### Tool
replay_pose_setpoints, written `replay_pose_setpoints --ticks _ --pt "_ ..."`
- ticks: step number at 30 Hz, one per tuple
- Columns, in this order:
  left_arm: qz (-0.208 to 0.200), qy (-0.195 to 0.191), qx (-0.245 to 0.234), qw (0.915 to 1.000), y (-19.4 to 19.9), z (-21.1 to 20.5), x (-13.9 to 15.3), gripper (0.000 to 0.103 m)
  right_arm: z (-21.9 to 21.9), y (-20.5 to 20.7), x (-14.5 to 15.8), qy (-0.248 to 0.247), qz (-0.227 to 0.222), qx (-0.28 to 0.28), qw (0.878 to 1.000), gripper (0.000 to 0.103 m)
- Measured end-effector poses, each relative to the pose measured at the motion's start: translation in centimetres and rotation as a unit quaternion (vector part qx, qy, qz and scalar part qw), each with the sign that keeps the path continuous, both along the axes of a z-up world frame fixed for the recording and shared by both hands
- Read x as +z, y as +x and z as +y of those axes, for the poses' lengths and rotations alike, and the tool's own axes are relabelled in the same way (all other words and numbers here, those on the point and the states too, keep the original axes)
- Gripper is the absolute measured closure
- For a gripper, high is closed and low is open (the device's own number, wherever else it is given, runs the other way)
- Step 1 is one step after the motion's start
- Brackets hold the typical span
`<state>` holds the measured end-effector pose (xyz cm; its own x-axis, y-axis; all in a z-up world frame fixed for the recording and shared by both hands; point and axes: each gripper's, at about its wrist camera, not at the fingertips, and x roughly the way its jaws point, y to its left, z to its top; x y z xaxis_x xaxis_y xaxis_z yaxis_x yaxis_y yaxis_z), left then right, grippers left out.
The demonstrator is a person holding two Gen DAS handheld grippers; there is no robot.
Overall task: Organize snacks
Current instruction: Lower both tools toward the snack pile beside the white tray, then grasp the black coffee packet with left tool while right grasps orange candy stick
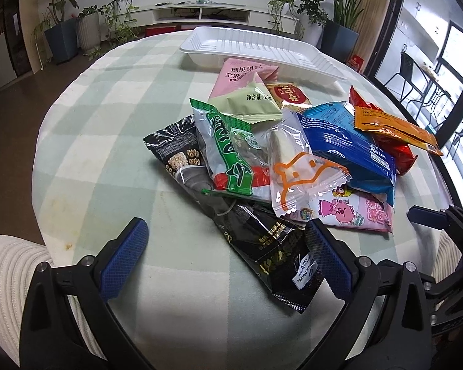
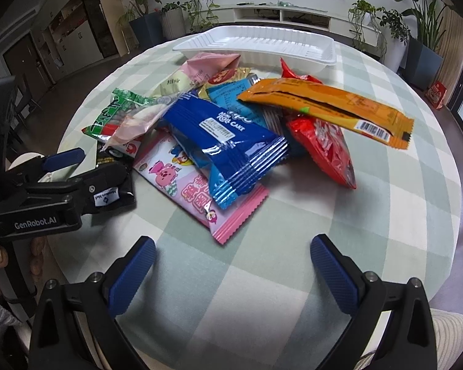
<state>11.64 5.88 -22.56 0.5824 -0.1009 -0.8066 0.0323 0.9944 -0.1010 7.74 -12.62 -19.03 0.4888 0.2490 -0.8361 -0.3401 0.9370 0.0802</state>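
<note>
A heap of snack packets lies mid-table: a blue roll-cake pack point(image 1: 345, 148) point(image 2: 225, 141), an orange bar point(image 1: 395, 129) point(image 2: 327, 108), a red bag point(image 2: 324, 151), a pink cartoon pack point(image 2: 200, 191), a green pack point(image 1: 231, 151), a clear pack with orange print point(image 1: 299, 169) and a black packet point(image 1: 271, 246). An empty white tray point(image 1: 262, 49) point(image 2: 262, 46) stands behind the heap. My left gripper point(image 1: 228, 259) is open, its jaws either side of the black packet's near end. My right gripper point(image 2: 231, 277) is open and empty, just short of the pink pack.
The round table has a green-and-white checked cloth point(image 2: 293, 262). The left gripper shows at the left of the right wrist view point(image 2: 77, 182). Potted plants point(image 1: 61, 30) and a low TV cabinet point(image 1: 200, 12) stand beyond the table. A ribbed white cushion point(image 1: 9, 277) lies at the near edge.
</note>
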Motion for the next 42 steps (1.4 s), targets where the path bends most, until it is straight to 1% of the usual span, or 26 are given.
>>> replay_pose_setpoints --ticks 3,5,6,8,11,14,18,19,21,22,23,24,26,28,29,30,32,36,38,39,42 --pt "0.000 0.002 -0.001 1.0000 0.0 0.0 0.0 0.000 -0.6 0.1 0.2 0.019 0.014 -0.003 1.000 0.000" --pt "-0.001 0.002 -0.001 1.0000 -0.4 -0.1 0.0 0.000 -1.1 0.1 0.6 0.023 0.018 -0.007 1.000 0.000" --pt "-0.002 0.003 -0.002 1.0000 -0.5 -0.2 0.0 0.000 -1.4 0.1 0.9 0.013 0.011 -0.012 1.000 0.000" --pt "-0.004 0.005 -0.003 1.0000 -0.7 -0.4 0.0 0.000 -1.8 -0.3 2.0 -0.012 -0.017 -0.019 1.000 0.000" --pt "-0.005 0.008 -0.004 1.0000 -0.6 -0.6 0.0 0.000 -2.5 -0.2 4.0 -0.024 -0.050 -0.016 0.998 0.000" --pt "-0.005 0.008 -0.003 1.0000 -0.7 -0.7 0.0 0.001 -2.9 0.9 5.5 -0.048 -0.072 -0.006 0.996 0.000" --pt "-0.006 0.007 -0.006 0.9999 -0.8 -0.8 0.0 0.004 -2.5 3.1 6.5 -0.102 -0.098 0.019 0.990 0.000" --pt "-0.007 0.005 -0.009 0.9999 -0.8 -0.8 0.1 0.007 -2.3 3.9 6.5 -0.118 -0.099 0.026 0.988 0.000" --pt "-0.009 0.003 -0.017 0.9998 -0.9 -1.0 0.3 0.020 -2.0 5.2 6.1 -0.135 -0.096 0.043 0.985 0.001" --pt "-0.011 0.002 -0.020 0.9997 -1.0 -1.1 0.4 0.036 -1.9 5.9 5.9 -0.141 -0.093 0.050 0.984 0.002" --pt "-0.012 0.002 -0.021 0.9997 -1.0 -1.2 0.5 0.040 -1.9 6.4 5.6 -0.143 -0.090 0.055 0.984 0.005" --pt "-0.010 0.002 -0.023 0.9997 -0.9 -1.2 0.5 0.041 -1.9 7.1 5.3 -0.146 -0.082 0.060 0.984 0.010" --pt "-0.010 0.001 -0.026 0.9996 -1.0 -1.3 0.6 0.043 -2.2 8.3 4.7 -0.147 -0.067 0.063 0.985 0.012" --pt "-0.009 -0.003 -0.025 0.9997 -0.9 -1.2 0.6 0.045 -2.7 9.3 4.3 -0.134 -0.053 0.064 0.987 0.018" --pt "-0.009 -0.003 -0.024 0.9997 -0.9 -1.1 0.7 0.051 -2.9 9.5 4.2 -0.125 -0.047 0.065 0.989 0.025" --pt "-0.009 -0.006 -0.024 0.9997 -0.9 -0.9 0.7 0.053 -3.2 9.8 4.1 -0.113 -0.038 0.067 0.991 0.031" --pt "-0.007 -0.011 -0.023 0.9996 -0.9 -0.7 0.7 0.057 -3.4 10.1 3.9 -0.104 -0.027 0.067 0.992 0.034" --pt "-0.006 -0.018 -0.024 0.9995 -1.2 -0.5 0.9 0.062 -3.7 9.6 4.2 -0.085 -0.028 0.069 0.994 0.042" --pt "-0.005 -0.022 -0.026 0.9994 -1.3 -0.3 0.9 0.067 -3.8 9.4 4.5 -0.075 -0.029 0.069 0.994 0.044" --pt "-0.004 -0.026 -0.027 0.9993 -1.3 -0.1 1.0 0.069 -3.8 9.2 4.6 -0.070 -0.029 0.070 0.995 0.047" --pt "0.000 -0.040 -0.033 0.9987 -1.5 0.2 1.0 0.075 -4.0 8.9 4.8 -0.055 -0.024 0.072 0.996 0.053"
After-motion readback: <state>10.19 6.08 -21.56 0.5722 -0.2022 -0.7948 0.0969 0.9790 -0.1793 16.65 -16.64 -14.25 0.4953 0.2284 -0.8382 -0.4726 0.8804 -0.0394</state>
